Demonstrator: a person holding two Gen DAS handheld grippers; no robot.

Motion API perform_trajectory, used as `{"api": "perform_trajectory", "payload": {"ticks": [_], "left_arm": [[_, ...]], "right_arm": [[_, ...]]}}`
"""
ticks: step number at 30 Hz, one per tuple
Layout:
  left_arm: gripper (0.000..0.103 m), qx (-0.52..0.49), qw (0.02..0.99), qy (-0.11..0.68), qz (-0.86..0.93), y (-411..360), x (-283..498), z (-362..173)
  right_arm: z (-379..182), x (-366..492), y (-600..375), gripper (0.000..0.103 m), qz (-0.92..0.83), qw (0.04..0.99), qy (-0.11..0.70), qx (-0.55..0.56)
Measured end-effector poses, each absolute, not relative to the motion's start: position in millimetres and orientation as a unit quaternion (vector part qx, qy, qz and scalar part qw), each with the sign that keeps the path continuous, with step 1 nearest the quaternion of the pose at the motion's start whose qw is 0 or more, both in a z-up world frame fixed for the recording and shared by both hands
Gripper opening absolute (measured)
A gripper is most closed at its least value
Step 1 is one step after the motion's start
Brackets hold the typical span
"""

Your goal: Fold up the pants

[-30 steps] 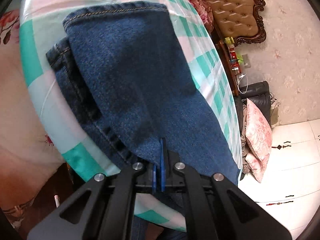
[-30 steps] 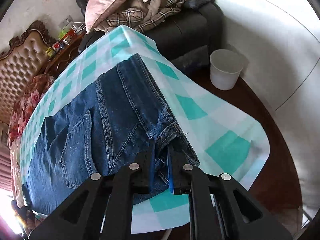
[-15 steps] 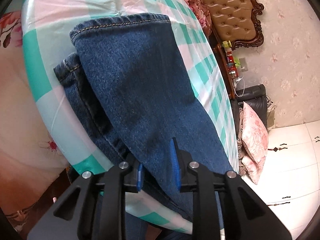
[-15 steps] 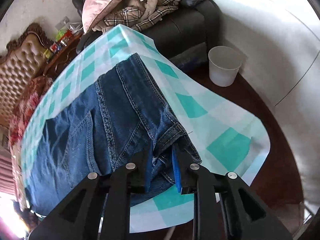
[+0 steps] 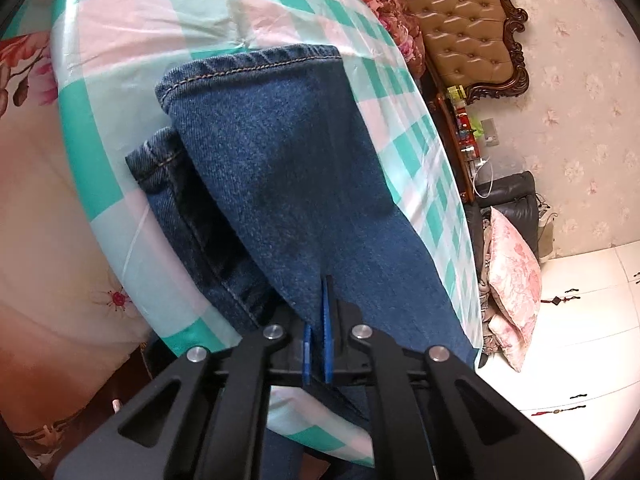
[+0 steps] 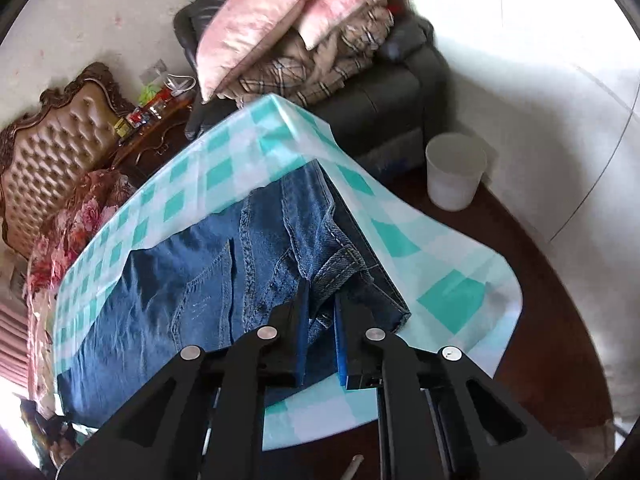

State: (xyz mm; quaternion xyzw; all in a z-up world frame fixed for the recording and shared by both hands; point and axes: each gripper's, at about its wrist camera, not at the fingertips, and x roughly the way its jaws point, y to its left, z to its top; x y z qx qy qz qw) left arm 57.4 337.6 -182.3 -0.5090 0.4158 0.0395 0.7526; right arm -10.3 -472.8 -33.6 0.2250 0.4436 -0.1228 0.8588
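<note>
Left wrist view: the left tool (image 5: 317,320) is clamped on the near edge of the denim pants (image 5: 288,184), whose legs lie stacked along the checked surface (image 5: 132,40) with both hems at the far end. Right wrist view: the right tool (image 6: 320,320) is pinched on the waistband of the pants (image 6: 192,292), that end lifted off the surface (image 6: 452,292); a white cup (image 6: 454,172) stands well apart.
</note>
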Motion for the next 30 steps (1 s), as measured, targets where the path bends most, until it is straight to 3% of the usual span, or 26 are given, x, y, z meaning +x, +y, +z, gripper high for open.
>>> {"api": "perform_trajectory", "payload": {"ticks": [6, 12, 15, 17, 22, 25, 26, 28, 30], "left_arm": [[0.003, -0.506, 0.761, 0.405, 0.039, 338.9, 51.4, -174.6], [0.012, -0.534, 0.744, 0.398, 0.057, 361.3, 44.6, -189.3], [0.012, -0.544, 0.745, 0.379, 0.071, 384.2, 40.4, -186.4], [0.006, -0.544, 0.744, 0.375, 0.097, 399.7, 37.3, -184.5], [0.006, -0.518, 0.765, 0.365, 0.115, 409.4, 25.7, -168.5], [0.018, -0.534, 0.757, 0.367, 0.084, 409.5, 27.6, -176.0], [0.017, -0.535, 0.757, 0.366, 0.083, 409.4, 29.9, -176.8], [0.007, -0.519, 0.765, 0.368, 0.101, 413.8, 29.8, -174.2], [0.007, -0.529, 0.762, 0.357, 0.111, 420.0, 26.1, -171.7]], "right_arm": [[-65.2, -12.4, -486.5, 0.011, -0.137, 0.836, 0.475, 0.239], [-96.7, 0.9, -490.2, 0.011, -0.154, 0.818, 0.504, 0.228], [-99.7, 3.3, -486.9, 0.011, -0.157, 0.819, 0.508, 0.217], [-101.8, 5.5, -488.8, 0.011, -0.157, 0.816, 0.51, 0.22], [-103.9, 7.4, -484.0, 0.011, -0.166, 0.814, 0.515, 0.213], [-104.8, 9.8, -480.9, 0.011, -0.172, 0.812, 0.518, 0.205], [-104.7, 11.0, -479.8, 0.011, -0.175, 0.812, 0.519, 0.201], [-104.5, 11.9, -479.4, 0.011, -0.176, 0.811, 0.521, 0.198], [-103.0, 11.0, -481.1, 0.011, -0.174, 0.811, 0.521, 0.201]]}}
